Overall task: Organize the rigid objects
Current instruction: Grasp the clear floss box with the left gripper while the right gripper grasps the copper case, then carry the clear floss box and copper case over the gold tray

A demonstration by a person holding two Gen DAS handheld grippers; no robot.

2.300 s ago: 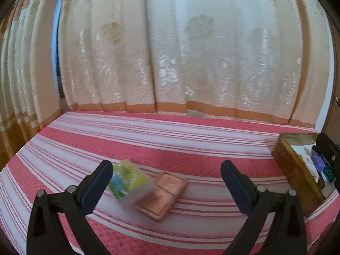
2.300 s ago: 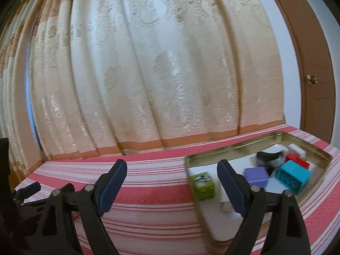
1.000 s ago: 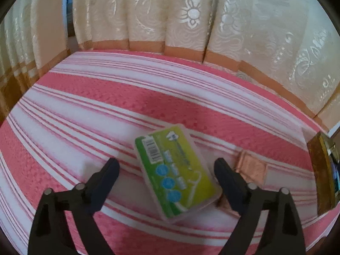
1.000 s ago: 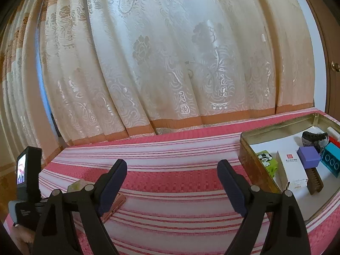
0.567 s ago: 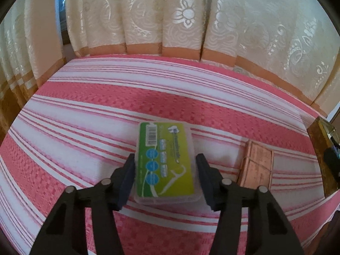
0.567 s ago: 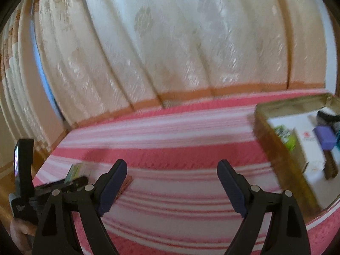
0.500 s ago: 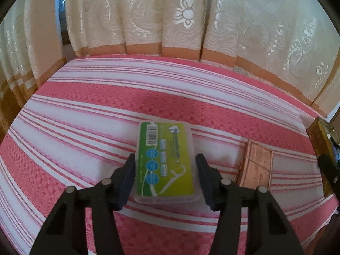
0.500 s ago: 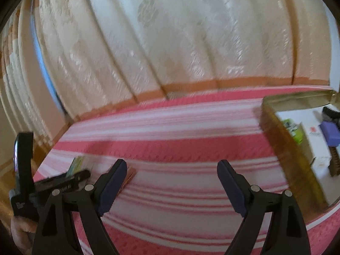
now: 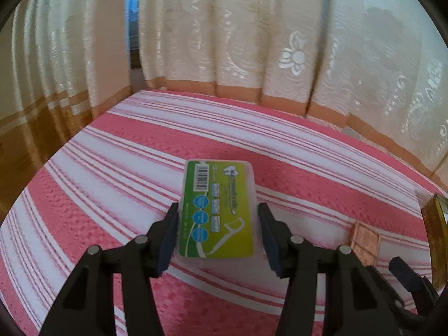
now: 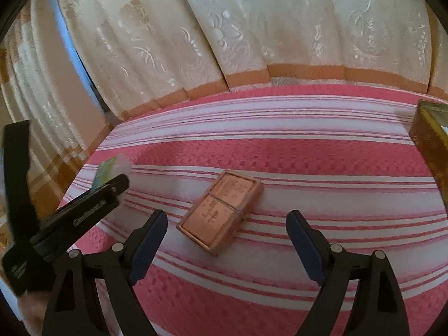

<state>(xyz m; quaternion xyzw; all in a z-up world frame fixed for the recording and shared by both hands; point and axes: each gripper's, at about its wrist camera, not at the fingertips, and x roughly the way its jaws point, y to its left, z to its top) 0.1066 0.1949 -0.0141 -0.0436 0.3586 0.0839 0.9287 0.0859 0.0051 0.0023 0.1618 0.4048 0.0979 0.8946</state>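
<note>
The left claw [image 9: 217,235] pinched a flat plastic floss-pick box [image 9: 218,210] by its long sides, its long axis running away from the camera toward the curtain [image 9: 252,42], barcode end farthest. The right claw [image 10: 226,240] stood spread over a flat copper-coloured case [image 10: 221,212], slanted diagonally on the woven pink-striped bed cover [image 10: 280,151]. Open cloth lay all round; a gold tin [image 10: 431,140] sat at the right edge.

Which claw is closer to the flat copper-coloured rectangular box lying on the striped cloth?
Right. The right claw hovers open just before the copper-coloured box; the left claw sits off to its side, gripping a green floss-pick box.
</note>
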